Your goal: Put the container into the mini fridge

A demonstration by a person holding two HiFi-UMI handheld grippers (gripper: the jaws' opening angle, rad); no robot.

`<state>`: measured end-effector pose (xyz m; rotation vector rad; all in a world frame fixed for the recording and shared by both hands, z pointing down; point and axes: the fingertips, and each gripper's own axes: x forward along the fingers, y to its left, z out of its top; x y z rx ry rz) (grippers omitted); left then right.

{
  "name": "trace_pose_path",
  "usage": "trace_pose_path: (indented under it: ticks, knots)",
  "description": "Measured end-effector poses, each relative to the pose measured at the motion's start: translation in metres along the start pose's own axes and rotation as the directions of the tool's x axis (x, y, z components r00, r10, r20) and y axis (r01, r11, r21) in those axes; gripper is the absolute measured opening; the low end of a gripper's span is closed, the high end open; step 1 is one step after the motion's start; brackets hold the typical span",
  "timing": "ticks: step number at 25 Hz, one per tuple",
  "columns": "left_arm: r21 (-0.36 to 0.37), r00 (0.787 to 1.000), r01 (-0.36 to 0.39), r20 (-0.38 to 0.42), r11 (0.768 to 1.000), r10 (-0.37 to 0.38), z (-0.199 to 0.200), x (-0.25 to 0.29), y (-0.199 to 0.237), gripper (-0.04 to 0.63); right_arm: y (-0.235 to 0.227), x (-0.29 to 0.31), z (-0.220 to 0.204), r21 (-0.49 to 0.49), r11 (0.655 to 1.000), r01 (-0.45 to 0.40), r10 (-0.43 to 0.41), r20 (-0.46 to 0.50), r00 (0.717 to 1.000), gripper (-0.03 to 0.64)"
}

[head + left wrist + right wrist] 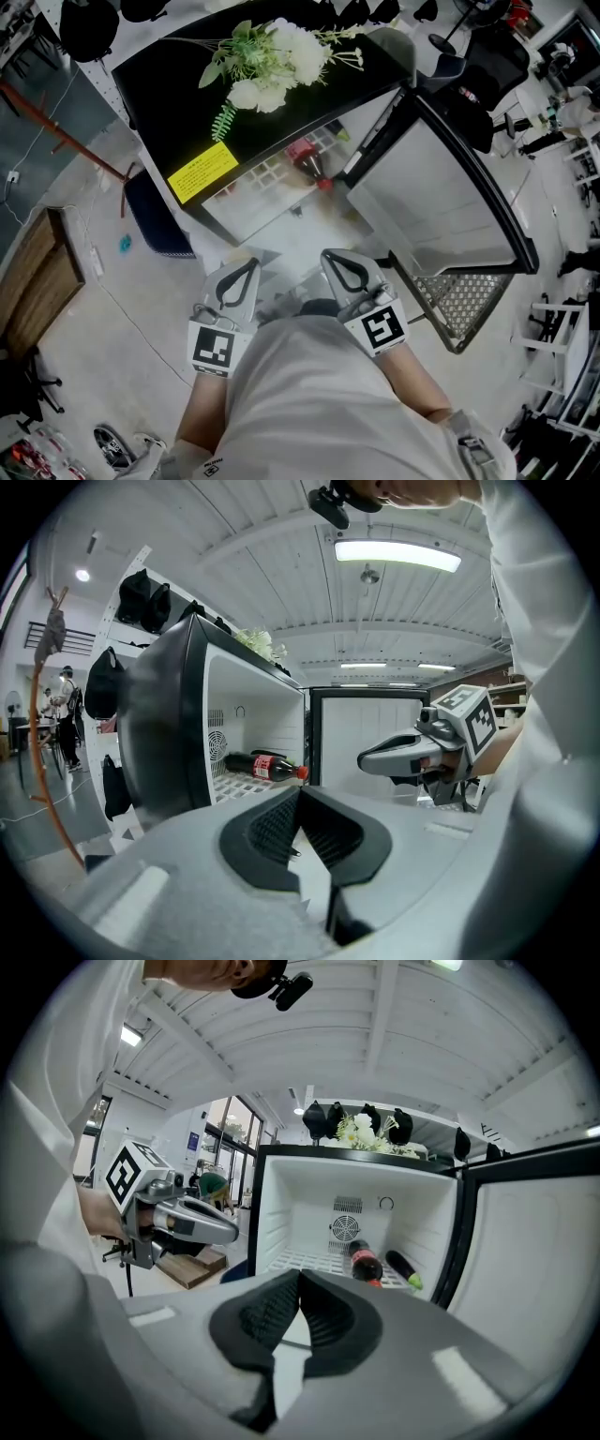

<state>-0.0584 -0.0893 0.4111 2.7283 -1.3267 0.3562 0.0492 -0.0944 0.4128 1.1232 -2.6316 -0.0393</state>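
The black mini fridge (178, 103) stands with its door (441, 197) swung wide to the right. On its white wire shelf lies a cola bottle (309, 161) with a red cap; the same bottle (364, 1262) shows beside a dark green-capped bottle (403, 1267). My left gripper (251, 264) and right gripper (329, 254) hover side by side close to my body, pointing at the fridge opening. Both are shut with nothing between the jaws, as their own views confirm for the left gripper (298, 795) and the right gripper (298, 1279). No container shows in any view.
White artificial flowers (272, 56) and a yellow label (202, 171) sit on the fridge top. A wire rack (464, 300) hangs low on the open door. A wooden board (37, 281) lies on the floor at left, and a dark blue bin (155, 220) stands beside the fridge.
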Motion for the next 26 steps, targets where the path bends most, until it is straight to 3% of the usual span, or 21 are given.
trace_pose_path:
  ticks: [26]
  knots:
    - [0.004,0.999,-0.020,-0.040,1.000,0.020,-0.016,-0.003,-0.013,0.009,-0.005,-0.010,-0.017,-0.026,1.000,-0.011,0.009,-0.061,0.998,0.003]
